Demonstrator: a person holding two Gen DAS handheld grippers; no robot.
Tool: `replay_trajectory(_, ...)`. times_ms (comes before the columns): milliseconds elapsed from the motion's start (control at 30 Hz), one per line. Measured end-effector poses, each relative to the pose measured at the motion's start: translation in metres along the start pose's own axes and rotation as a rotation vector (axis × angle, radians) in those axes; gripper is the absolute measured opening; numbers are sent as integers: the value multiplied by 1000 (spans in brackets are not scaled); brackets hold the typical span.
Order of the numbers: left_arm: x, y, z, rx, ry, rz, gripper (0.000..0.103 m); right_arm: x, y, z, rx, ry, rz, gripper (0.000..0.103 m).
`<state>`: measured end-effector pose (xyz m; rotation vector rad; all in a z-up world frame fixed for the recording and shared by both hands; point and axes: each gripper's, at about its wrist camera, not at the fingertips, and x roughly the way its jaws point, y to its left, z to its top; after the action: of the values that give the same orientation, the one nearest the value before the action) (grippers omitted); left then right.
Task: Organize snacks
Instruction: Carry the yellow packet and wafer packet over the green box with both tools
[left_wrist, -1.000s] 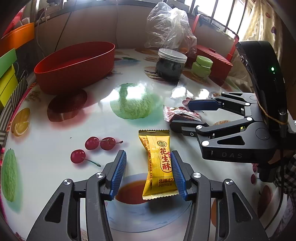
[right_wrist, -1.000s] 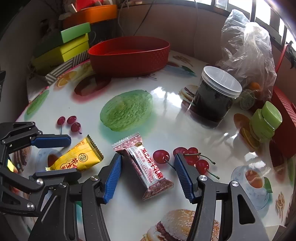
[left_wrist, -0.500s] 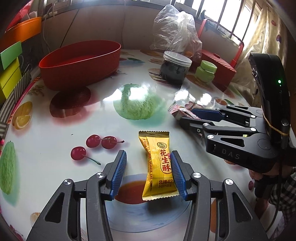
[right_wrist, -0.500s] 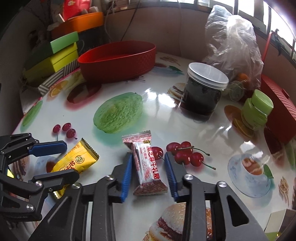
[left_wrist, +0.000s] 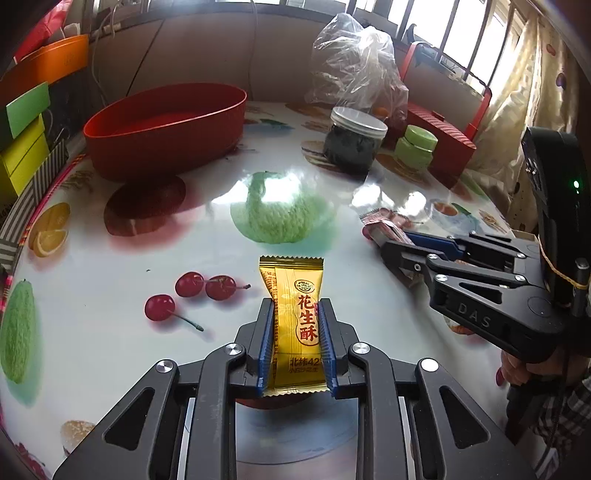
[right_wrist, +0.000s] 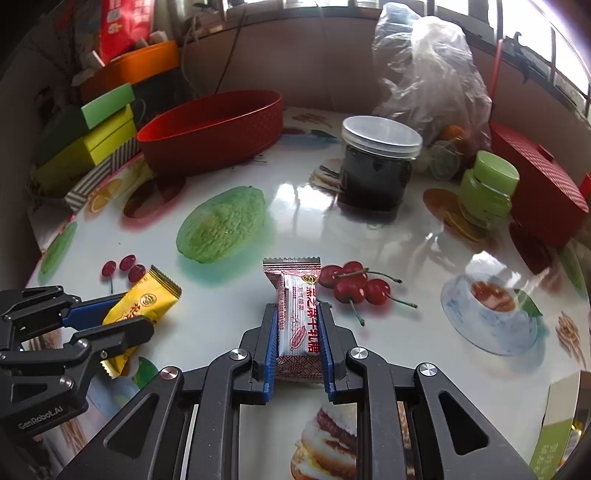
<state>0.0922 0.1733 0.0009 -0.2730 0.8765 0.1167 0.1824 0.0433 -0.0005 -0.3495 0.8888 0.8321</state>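
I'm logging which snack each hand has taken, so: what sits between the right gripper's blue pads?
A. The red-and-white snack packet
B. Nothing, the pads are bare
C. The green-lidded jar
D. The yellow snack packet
A: in the right wrist view the right gripper has just closed its blue pads on the red-and-white snack packet, while the yellow snack packet is pinched by the left gripper.

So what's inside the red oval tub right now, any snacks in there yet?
The red oval tub shows only bare red inner wall and part of its floor; no wrappers visible. Its near wall hides the front of the floor, so that part can't be checked.
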Motion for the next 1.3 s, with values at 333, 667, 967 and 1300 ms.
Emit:
replay_trajectory(333, -13, -9, -1, 7, -25, -23, 24, -25, -1, -9, 56, -30, 9, 19)
replay_trajectory(667, -31, -26, -2, 33, -52, -51, 24, -59, -2, -27, 111, -53, -6, 19)
replay_trajectory(967, -43, -47, -5, 70, -67, -81, 24, -88, -9, -44, 154, -78, -29, 19)
replay_trajectory(1300, -51, -79, -8, 122, -68, -123, 24, -119, -20, -64, 207, -109, -58, 19)
